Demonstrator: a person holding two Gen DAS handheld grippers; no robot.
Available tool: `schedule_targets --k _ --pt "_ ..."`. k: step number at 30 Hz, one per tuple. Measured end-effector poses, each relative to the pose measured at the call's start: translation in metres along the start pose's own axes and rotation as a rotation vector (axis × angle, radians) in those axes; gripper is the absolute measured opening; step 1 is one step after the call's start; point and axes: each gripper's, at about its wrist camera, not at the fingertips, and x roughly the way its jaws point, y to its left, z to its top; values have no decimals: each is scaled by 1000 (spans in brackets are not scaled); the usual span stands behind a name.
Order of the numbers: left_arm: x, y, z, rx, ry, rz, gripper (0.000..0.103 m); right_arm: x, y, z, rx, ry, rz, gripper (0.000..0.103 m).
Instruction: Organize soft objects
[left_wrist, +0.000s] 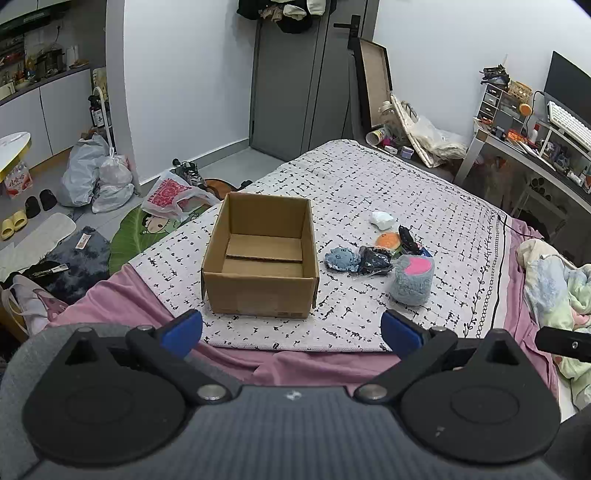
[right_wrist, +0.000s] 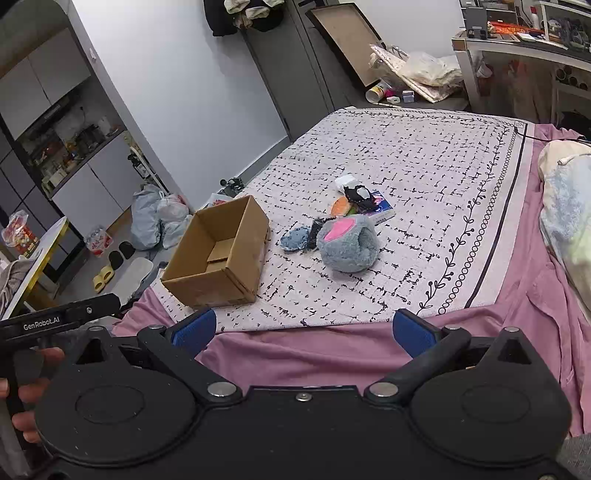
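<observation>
An open cardboard box (left_wrist: 258, 254) (right_wrist: 218, 254) stands empty on the patterned bed cover. To its right lies a pile of soft things: a grey-blue plush with a pink patch (left_wrist: 412, 280) (right_wrist: 347, 243), a small blue plush (left_wrist: 341, 258) (right_wrist: 294, 238), a dark bagged item (left_wrist: 373, 260), an orange plush (left_wrist: 388, 240) (right_wrist: 341, 206), a black item (right_wrist: 358, 195) and a white one (left_wrist: 382, 218) (right_wrist: 345, 181). My left gripper (left_wrist: 291, 330) is open and empty, held near the bed's front edge before the box. My right gripper (right_wrist: 303, 328) is open and empty, short of the pile.
A pink sheet (right_wrist: 332, 354) covers the bed's near edge. Crumpled bedding (left_wrist: 557, 288) lies at the right. Bags, shoes and clothes litter the floor (left_wrist: 92, 184) to the left. A cluttered desk (left_wrist: 535, 147) stands at the far right, a grey door (left_wrist: 295, 81) behind.
</observation>
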Motion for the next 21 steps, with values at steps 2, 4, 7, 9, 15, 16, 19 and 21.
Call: schedule_targets --k 2,4,7,9,15,16,19,21 --pt "-1 0 0 0 1 -1 102 -1 0 0 -2 -1 1 103" --pt "-1 -1 0 1 2 -1 102 -1 1 0 -5 -1 2 103" --pt "-2 -2 0 2 2 -2 102 -1 1 0 -5 -1 1 103" --pt "-2 -2 0 1 2 -2 102 -1 0 -1 -2 0 0 103" --pt "-2 -3 0 1 2 -4 102 0 -2 -1 0 2 4 103" --pt "-2 -4 0 3 3 -5 102 0 -2 -2 -2 2 4 103" --pt "-4 -5 0 6 2 -6 102 0 -2 -2 -2 1 2 103" --pt "-4 -5 0 5 2 -7 102 1 -2 -2 -4 2 1 103"
